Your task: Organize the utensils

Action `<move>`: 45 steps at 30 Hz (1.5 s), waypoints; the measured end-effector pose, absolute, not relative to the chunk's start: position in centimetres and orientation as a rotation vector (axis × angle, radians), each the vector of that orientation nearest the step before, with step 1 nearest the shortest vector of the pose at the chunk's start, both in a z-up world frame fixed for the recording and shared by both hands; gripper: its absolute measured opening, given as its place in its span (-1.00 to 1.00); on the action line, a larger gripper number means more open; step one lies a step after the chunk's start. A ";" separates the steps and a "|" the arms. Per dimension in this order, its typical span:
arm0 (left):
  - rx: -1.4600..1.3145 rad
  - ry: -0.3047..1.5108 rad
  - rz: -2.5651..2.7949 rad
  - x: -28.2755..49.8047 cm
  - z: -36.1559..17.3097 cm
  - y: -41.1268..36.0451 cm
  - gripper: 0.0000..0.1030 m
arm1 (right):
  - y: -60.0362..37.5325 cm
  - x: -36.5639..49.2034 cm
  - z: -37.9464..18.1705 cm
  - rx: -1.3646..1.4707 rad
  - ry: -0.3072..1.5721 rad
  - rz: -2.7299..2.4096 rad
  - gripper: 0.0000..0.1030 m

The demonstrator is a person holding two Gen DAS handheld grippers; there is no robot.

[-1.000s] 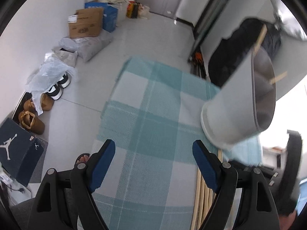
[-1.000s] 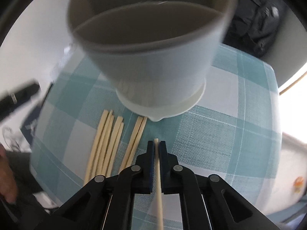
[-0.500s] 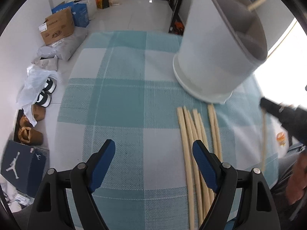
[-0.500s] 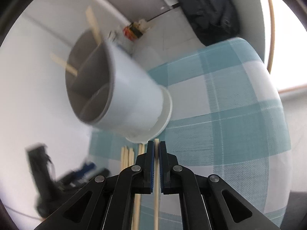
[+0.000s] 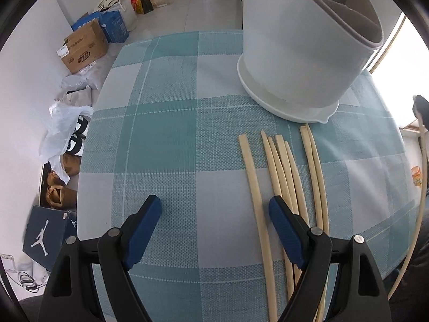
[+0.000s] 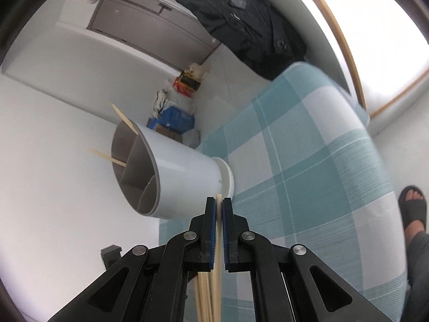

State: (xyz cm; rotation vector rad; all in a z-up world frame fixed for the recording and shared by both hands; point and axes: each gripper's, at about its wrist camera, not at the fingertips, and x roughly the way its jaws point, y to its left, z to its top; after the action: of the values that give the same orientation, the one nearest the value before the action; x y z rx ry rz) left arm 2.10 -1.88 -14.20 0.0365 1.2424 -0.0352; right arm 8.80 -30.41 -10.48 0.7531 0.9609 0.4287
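Note:
A white utensil holder (image 5: 303, 51) with grey inner compartments stands on the teal checked tablecloth (image 5: 171, 139). Several pale wooden chopsticks (image 5: 284, 177) lie side by side in front of it. My left gripper (image 5: 214, 222) is open and empty, low over the cloth, its right finger over the chopsticks. My right gripper (image 6: 218, 209) is shut on a single chopstick (image 6: 217, 241), held off the table's right side; that view is rolled sideways. There the holder (image 6: 171, 171) shows two chopsticks (image 6: 118, 123) standing in its compartments.
Cardboard boxes (image 5: 83, 51), bags and shoes (image 5: 72, 139) lie on the floor left of the table. A dark jacket (image 6: 252, 24) hangs by the window. A sandalled foot (image 6: 413, 206) is beside the table. The right gripper's tip and its chopstick (image 5: 422, 145) show at the left view's right edge.
The left gripper has dropped closer to the cloth and over the loose chopsticks. The right gripper has rolled further and pulled back from the holder, still holding its chopstick.

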 end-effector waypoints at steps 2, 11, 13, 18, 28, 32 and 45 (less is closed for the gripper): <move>0.017 1.250 -0.027 2.6 -14.3 -1.6 0.54 | -30.4 8.7 -10.5 0.757 0.939 0.437 -0.93; 0.038 1.235 -0.080 4.3 -14.1 -2.6 -0.47 | -31.4 7.6 -9.1 0.754 0.899 0.463 -0.93; 0.046 1.244 -0.098 4.2 -14.0 -3.1 -0.63 | -31.6 7.6 -8.9 0.746 0.882 0.462 -0.92; 0.001 1.253 -0.093 5.0 -14.1 -2.8 -0.94 | -31.6 7.6 -8.5 0.728 0.863 0.472 -0.92; -0.143 1.106 -0.101 3.9 -10.8 -2.0 -0.95 | -30.8 6.7 -6.9 0.646 0.778 0.474 -0.92; -0.197 0.992 -0.100 2.3 -8.1 -1.6 -0.95 | -30.3 6.2 -6.3 0.621 0.744 0.483 -0.92; -0.208 0.845 -0.141 0.6 -4.7 -0.6 -0.95 | -26.9 3.3 -3.1 0.439 0.563 0.522 -0.93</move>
State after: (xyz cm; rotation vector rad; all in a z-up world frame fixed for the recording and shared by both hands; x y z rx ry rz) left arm 0.58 -0.56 -4.75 -0.2077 0.8448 -0.1411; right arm 3.29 -26.93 -3.11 0.4390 0.5634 0.5223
